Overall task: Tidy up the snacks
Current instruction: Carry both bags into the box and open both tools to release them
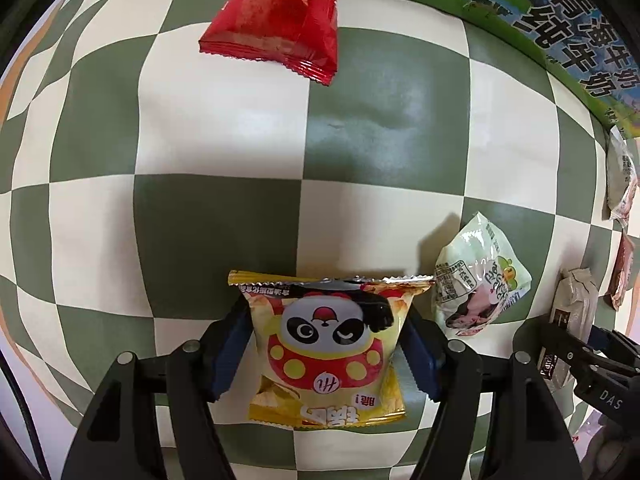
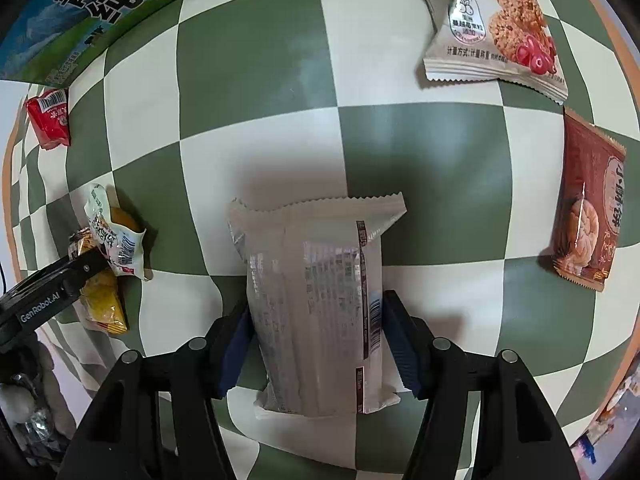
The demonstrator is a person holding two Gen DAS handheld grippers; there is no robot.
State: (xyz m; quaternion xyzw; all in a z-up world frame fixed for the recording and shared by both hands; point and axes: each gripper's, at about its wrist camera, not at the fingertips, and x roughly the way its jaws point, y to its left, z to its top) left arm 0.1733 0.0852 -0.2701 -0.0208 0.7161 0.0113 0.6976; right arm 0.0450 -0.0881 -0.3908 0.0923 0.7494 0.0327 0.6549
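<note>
In the left wrist view my left gripper [image 1: 326, 340] is shut on a yellow panda chip bag [image 1: 328, 344], its blue pads pressing both sides. In the right wrist view my right gripper [image 2: 318, 340] is shut on a pale grey snack packet [image 2: 320, 312], seam side up. The left gripper [image 2: 64, 276] and its yellow bag [image 2: 102, 304] show at the left of the right wrist view. The right gripper [image 1: 592, 356] and its grey packet [image 1: 572, 312] show at the right of the left wrist view.
A checkered green and cream cloth [image 1: 224, 128] covers the table. A red bag [image 1: 280, 16] lies far, a pale green packet [image 1: 476, 280] to the right, a milk carton box [image 1: 560, 16] at the back. An oat cookie packet [image 2: 496, 28], a brown packet [image 2: 588, 208] and a small red packet [image 2: 50, 120] lie around.
</note>
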